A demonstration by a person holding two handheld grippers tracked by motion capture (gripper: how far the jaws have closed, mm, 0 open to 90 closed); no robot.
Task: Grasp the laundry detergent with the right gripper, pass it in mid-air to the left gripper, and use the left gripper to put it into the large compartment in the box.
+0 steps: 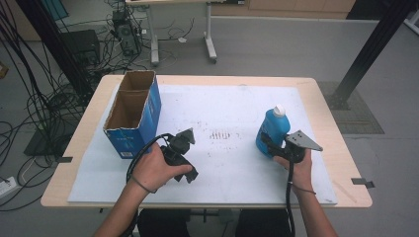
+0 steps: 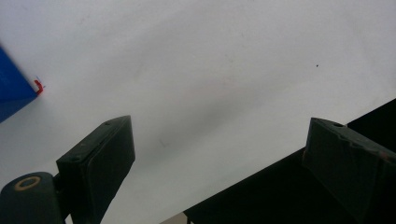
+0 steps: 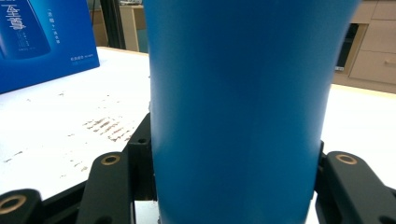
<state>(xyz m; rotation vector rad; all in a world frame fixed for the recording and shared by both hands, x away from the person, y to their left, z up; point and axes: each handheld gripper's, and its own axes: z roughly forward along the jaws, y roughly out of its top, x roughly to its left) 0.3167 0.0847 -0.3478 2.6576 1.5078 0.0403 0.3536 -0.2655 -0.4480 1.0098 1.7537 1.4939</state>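
Blue bottle [image 1: 272, 131], white-capped, was clamped upright by the right gripper [image 1: 276, 147] near the worktop's [image 1: 232, 111] right edge; the cardboard box [image 1: 133, 112] stood open near the left edge, its inside unseen, the left gripper [image 2: 219, 154] open-jawed.

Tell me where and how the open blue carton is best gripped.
Grip the blue carton by its near top rim, coming from above with the open left gripper. It stands upright with flaps open, so a thin wall edge probably fits the jaws; the full body looks too wide.
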